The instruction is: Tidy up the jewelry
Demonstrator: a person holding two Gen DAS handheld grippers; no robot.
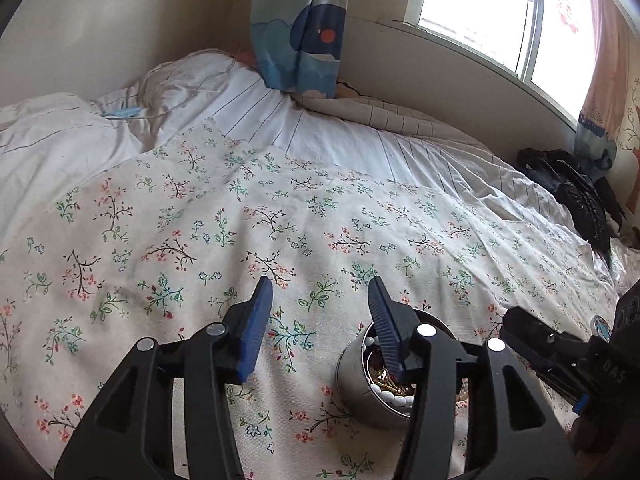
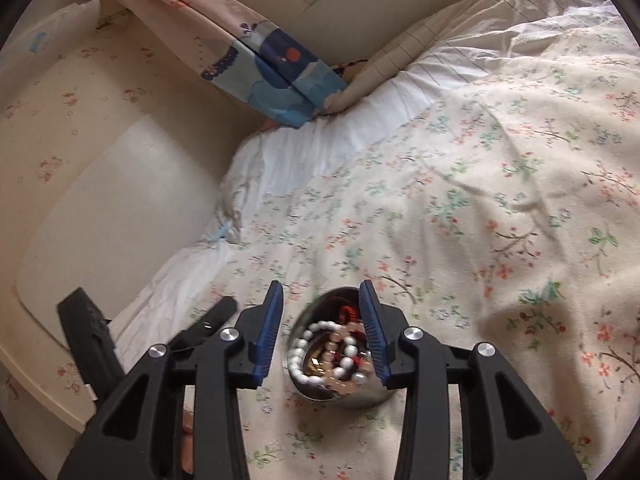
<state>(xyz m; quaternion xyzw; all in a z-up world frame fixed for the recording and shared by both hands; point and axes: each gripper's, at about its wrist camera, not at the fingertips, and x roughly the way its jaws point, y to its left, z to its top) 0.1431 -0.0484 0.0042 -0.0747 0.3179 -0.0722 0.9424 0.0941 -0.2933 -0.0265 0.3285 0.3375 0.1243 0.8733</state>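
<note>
A round silver metal tin (image 1: 362, 390) stands on the floral bedspread, filled with jewelry: white bead strands (image 2: 304, 350), pale pink beads, something red and gold pieces. My left gripper (image 1: 320, 292) is open and empty, with its right finger above the tin's rim. My right gripper (image 2: 322, 292) is open and empty right above the tin (image 2: 348, 394), the tin lying between its two fingers. The right gripper's body shows at the right edge of the left wrist view (image 1: 568, 364).
The floral sheet (image 1: 240, 232) covers a bed with a white striped duvet (image 1: 340, 132) behind it. A whale-print curtain (image 1: 298, 28) hangs by the window. A black bag (image 1: 576, 196) lies at the far right. A cream headboard (image 2: 100, 184) stands on the left.
</note>
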